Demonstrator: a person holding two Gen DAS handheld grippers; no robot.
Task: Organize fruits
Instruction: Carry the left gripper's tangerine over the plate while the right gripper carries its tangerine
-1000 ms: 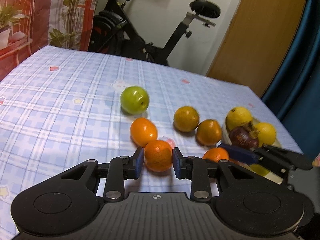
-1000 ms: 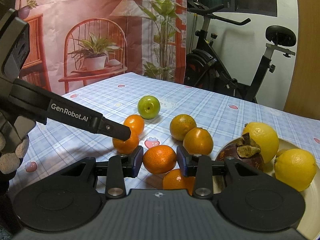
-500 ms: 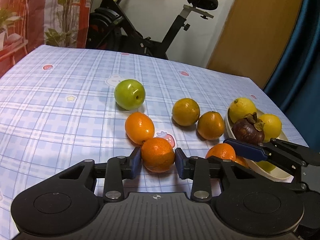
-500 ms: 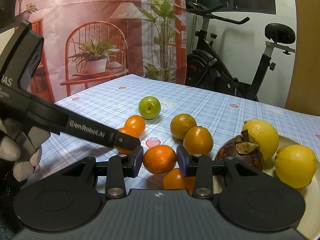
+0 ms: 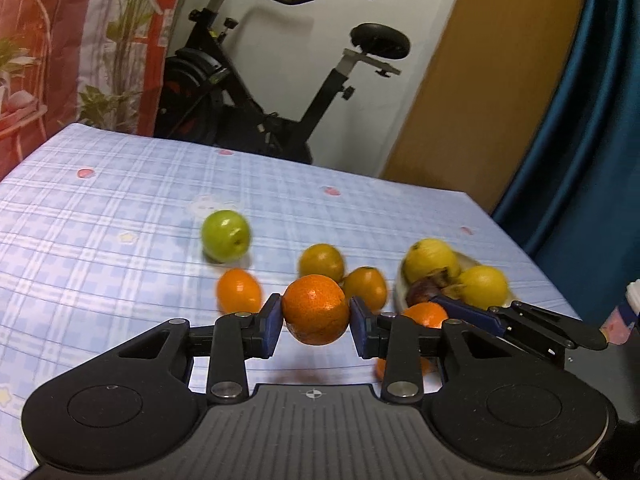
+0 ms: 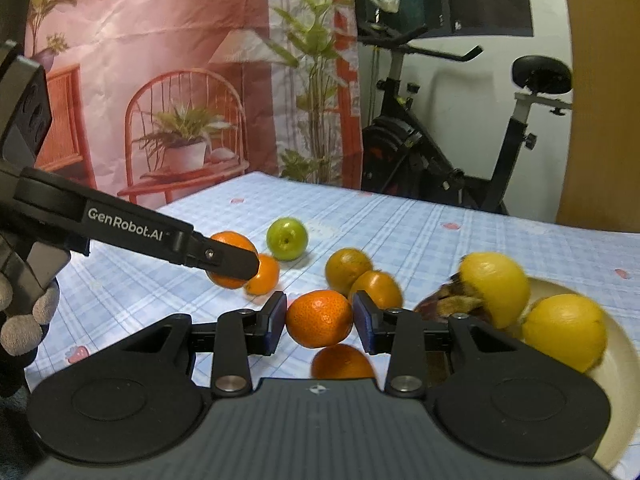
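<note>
Desk [image 6: 440, 236]: plate [image 6: 616, 344] at right edge, 2 lemons [image 6: 496, 284] and 1 mangosteen [image 6: 452, 304] on it. Apple [image 6: 287, 239] nearest the far edge. 2 oranges [image 6: 347, 267] touching, between apple and plate. Exercise bike [image 6: 460, 160] behind far edge.

Left of my left tool [image 5: 316, 320] the checked desk [image 5: 100, 248] lies bare and open. Ahead, a green apple [image 5: 226, 235] and three loose oranges [image 5: 322, 262] crowd the way. To its right, my right tool [image 5: 472, 314] and the plate [image 5: 400, 280] of lemons [image 5: 430, 256] block passage. Beyond the desk's far edge stands an exercise bike [image 5: 248, 92].
</note>
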